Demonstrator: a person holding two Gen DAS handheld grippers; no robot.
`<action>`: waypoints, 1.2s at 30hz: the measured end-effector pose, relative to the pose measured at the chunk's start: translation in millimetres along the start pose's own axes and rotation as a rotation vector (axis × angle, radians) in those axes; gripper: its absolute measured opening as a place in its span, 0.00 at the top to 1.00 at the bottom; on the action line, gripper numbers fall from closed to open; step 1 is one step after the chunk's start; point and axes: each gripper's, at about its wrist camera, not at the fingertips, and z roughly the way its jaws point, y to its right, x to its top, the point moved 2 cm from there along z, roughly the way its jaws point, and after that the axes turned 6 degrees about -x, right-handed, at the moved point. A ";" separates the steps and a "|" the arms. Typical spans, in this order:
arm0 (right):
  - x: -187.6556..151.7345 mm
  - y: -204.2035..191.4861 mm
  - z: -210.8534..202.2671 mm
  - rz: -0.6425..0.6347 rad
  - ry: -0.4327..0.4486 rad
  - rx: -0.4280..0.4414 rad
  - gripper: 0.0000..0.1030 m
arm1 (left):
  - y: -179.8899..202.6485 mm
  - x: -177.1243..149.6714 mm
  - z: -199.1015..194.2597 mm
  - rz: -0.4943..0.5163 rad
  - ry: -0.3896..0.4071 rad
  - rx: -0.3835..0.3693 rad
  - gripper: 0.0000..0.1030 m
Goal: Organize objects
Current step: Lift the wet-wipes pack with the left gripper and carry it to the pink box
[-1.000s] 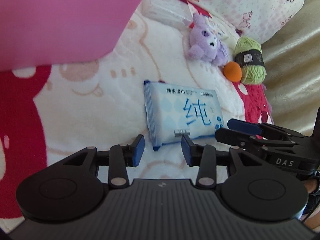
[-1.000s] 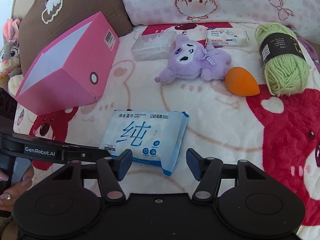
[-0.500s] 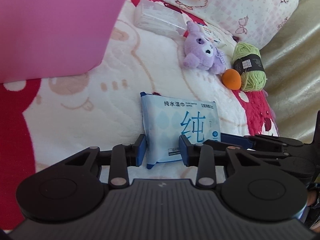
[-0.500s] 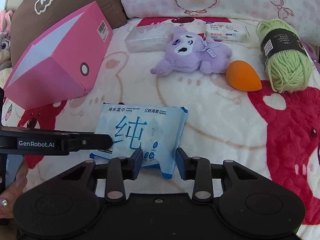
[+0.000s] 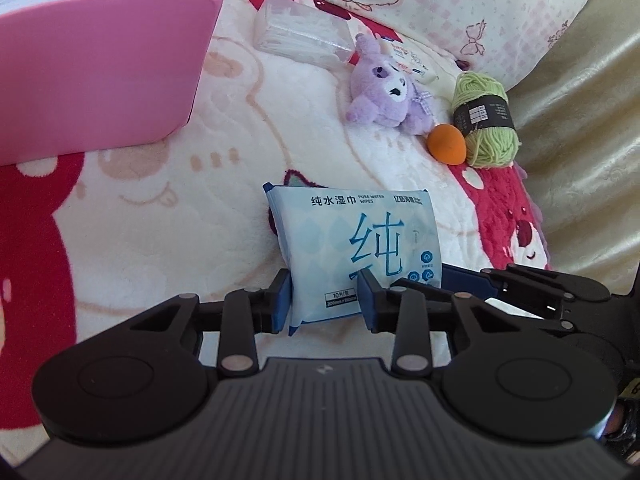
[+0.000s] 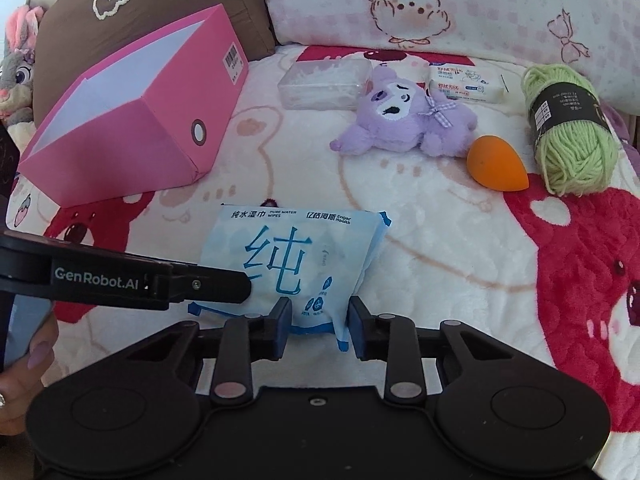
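1. Left gripper (image 5: 325, 300) and right gripper (image 6: 317, 323) are both clenched on the wet-wipes pack (image 5: 352, 248), sharing its near edge, likely to lift it level.
2. The open pink box (image 6: 132, 128) lies ahead-left of the grippers, the probable destination.

Wipes pack (image 5: 352, 252): "纯", "纯水湿巾 PURE WATER WIPES", "10片/包"
Left gripper (image 6: 152, 284) arm: "GenRobot.AI"
Pink box (image 6: 152, 120): barcode sticker, digits unreadable
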 end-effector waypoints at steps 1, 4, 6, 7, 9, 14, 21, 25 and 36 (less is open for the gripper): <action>0.9 -2.4 -4.3 -0.011 0.007 -0.005 0.66 | 2.7 0.4 -4.0 0.003 0.001 0.002 0.67; 4.0 -7.8 -15.0 -0.018 0.016 0.004 0.66 | 11.2 2.1 -17.4 0.033 -0.002 0.022 0.67; 4.9 -10.2 -20.3 -0.024 0.018 0.018 0.65 | 14.2 3.4 -23.8 0.044 -0.012 0.032 0.66; 4.7 -11.8 -21.3 -0.034 0.014 0.027 0.65 | 15.1 3.2 -25.8 0.052 -0.016 0.041 0.66; 4.0 -14.3 -21.3 -0.037 0.005 0.037 0.64 | 15.2 2.1 -27.4 0.062 -0.021 0.055 0.65; 3.0 -24.3 -29.8 -0.017 -0.019 0.031 0.63 | 14.9 -1.8 -37.6 0.055 -0.048 0.058 0.65; 12.3 -43.2 -56.3 -0.022 -0.031 0.095 0.59 | 18.0 5.5 -76.9 0.041 -0.083 0.062 0.64; 21.5 -59.8 -72.3 -0.068 -0.015 0.097 0.58 | 21.4 8.4 -100.6 0.058 -0.076 0.074 0.64; 32.9 -112.0 -93.6 -0.176 -0.019 0.160 0.58 | 2.9 -6.9 -165.9 0.033 -0.011 0.111 0.63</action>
